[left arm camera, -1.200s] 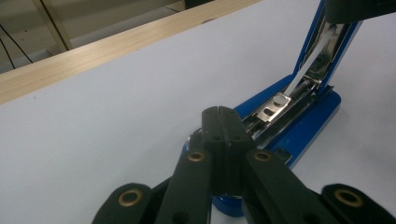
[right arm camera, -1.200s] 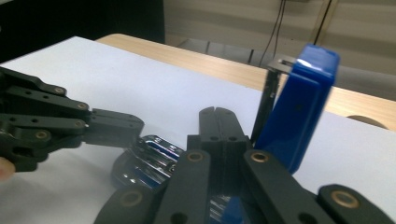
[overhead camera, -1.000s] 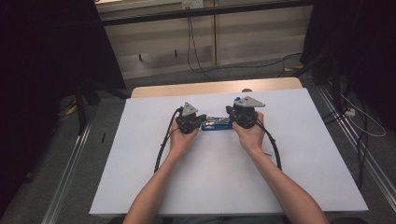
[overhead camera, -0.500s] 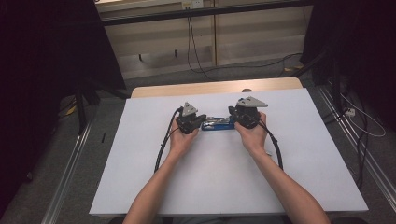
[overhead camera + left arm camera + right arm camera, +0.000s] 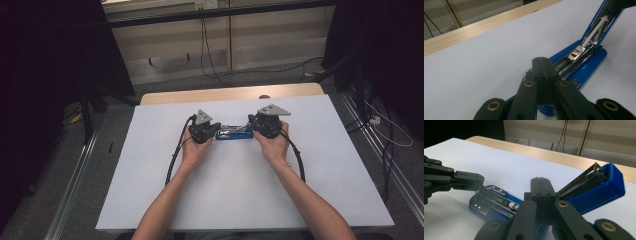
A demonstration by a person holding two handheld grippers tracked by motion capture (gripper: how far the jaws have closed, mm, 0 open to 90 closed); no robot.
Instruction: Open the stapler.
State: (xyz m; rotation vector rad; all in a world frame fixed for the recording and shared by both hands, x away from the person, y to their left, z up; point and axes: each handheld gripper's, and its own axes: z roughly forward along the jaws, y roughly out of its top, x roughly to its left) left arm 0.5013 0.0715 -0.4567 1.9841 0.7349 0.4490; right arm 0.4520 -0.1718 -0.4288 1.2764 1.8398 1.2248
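A blue stapler [image 5: 234, 133] lies in the middle of the white table [image 5: 225, 195], hinged open. My left gripper [image 5: 214, 131] is shut, with its tips resting on the left end of the stapler's base [image 5: 584, 68]. Nothing sits between its jaws. My right gripper [image 5: 253, 128] is also shut, with its tip [image 5: 541, 180] against the raised blue lid [image 5: 599, 188]. The lid tilts up to the right in the right gripper view. The metal staple channel [image 5: 492, 197] lies bare, and the left gripper [image 5: 464, 181] touches its far end.
A wooden strip [image 5: 230, 94] runs along the table's far edge. Black cables [image 5: 175, 155] trail from both grippers over the sheet. Dark frames and floor cables [image 5: 380, 125] flank the table. The white sheet spreads wide on all sides of the stapler.
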